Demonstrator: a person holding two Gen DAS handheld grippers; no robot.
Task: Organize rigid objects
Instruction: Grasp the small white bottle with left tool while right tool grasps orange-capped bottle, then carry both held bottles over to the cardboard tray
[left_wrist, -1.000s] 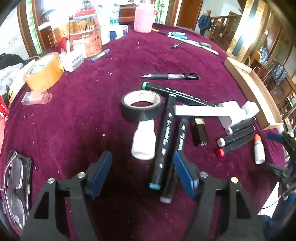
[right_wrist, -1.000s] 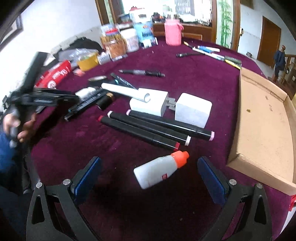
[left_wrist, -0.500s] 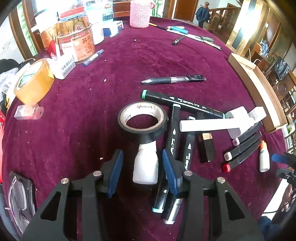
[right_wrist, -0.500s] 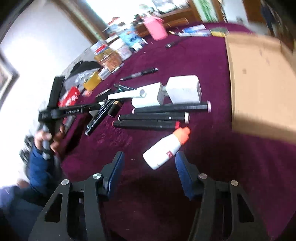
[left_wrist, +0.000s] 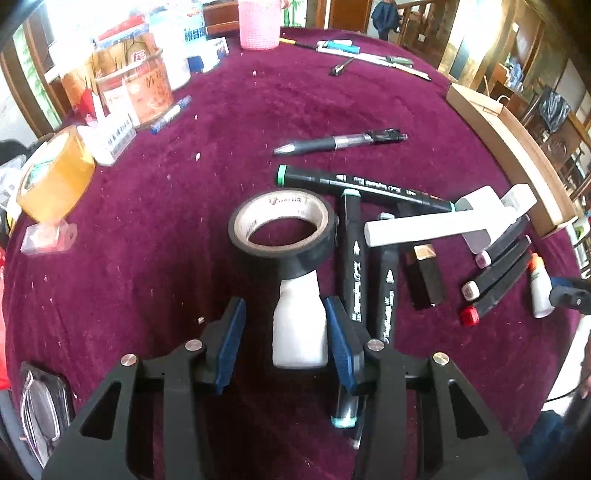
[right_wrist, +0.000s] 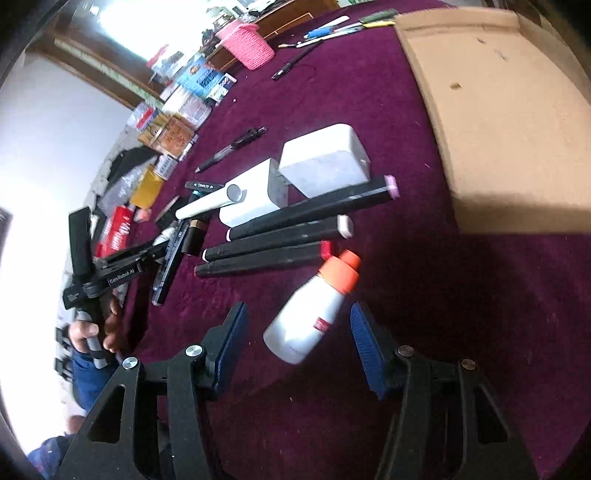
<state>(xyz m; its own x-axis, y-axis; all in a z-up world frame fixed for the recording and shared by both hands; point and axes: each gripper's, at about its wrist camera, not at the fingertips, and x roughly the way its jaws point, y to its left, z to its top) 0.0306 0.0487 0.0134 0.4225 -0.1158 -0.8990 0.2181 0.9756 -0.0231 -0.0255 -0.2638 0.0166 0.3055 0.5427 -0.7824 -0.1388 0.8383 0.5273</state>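
Observation:
In the left wrist view my left gripper (left_wrist: 284, 332) is open, its blue pads on either side of a small white bottle (left_wrist: 300, 325) lying on the purple cloth, its neck under a black tape roll (left_wrist: 282, 230); the right pad looks to touch it, the left stands apart. Black markers (left_wrist: 352, 258) lie just right of it. In the right wrist view my right gripper (right_wrist: 299, 338) is open around a white bottle with an orange cap (right_wrist: 314, 310), with gaps on both sides. Three black markers (right_wrist: 295, 236) lie beyond it.
A cardboard tray (right_wrist: 498, 110) lies at the right. Two white blocks (right_wrist: 325, 162), a white tube (left_wrist: 424, 229), a pen (left_wrist: 340, 142), a yellow tape roll (left_wrist: 51, 177), tins and a pink basket (left_wrist: 258, 24) crowd the table. Glasses (left_wrist: 37, 410) lie at the near left.
Both grippers moved forward and narrowed from wide open. The left now straddles the white bottle under the tape; the right straddles the orange-capped bottle, its view now tilted.

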